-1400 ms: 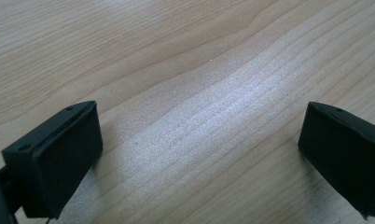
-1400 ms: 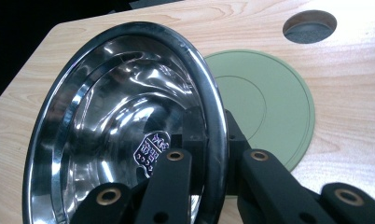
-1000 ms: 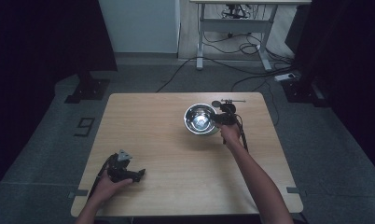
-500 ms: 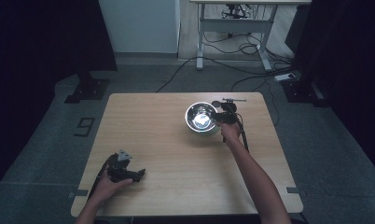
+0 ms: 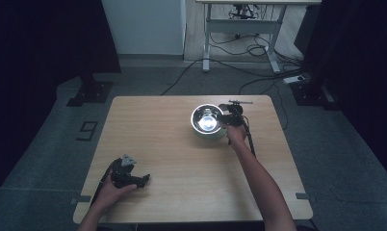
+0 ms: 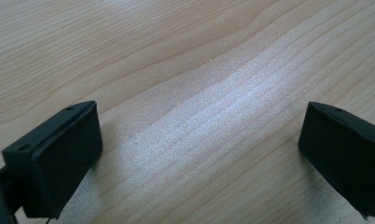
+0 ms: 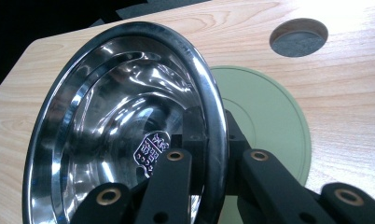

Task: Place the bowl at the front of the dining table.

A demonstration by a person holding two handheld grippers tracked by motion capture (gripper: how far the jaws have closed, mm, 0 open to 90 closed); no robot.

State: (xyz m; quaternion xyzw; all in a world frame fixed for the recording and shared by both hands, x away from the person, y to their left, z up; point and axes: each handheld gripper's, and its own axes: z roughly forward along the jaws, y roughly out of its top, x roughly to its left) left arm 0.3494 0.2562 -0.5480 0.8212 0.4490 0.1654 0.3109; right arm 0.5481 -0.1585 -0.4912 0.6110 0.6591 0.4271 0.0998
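Dim room w/ dark curtains and cables on the floor is seen around a pale wooden table (image 5: 148,120).

A polished steel bowl (image 5: 207,121) is found at the far right-centre of the table, tipped up on edge. In the right gripper view its rim (image 7: 213,107) is clamped between the jaws of the right gripper (image 5: 231,115), one jaw inside, one outside. A flat green mat (image 7: 265,126) lies just behind/under the bowl, and a round cable hole (image 7: 299,36) is cut in the tabletop beyond it.

The left gripper (image 5: 129,174) is rested near the front-left corner, jaws spread wide over bare wood, nothing held.

Handling, as judged: the bowl is prob. light and rigid, not fragile, but slick; a rim pinch may let it swivel or slip if tilted further. The rolled rim is the best hold, approx. where it is taken now.

Room: plenty of bare wood is left to the bowl's left and front; the far edge is near, the right edge further off.
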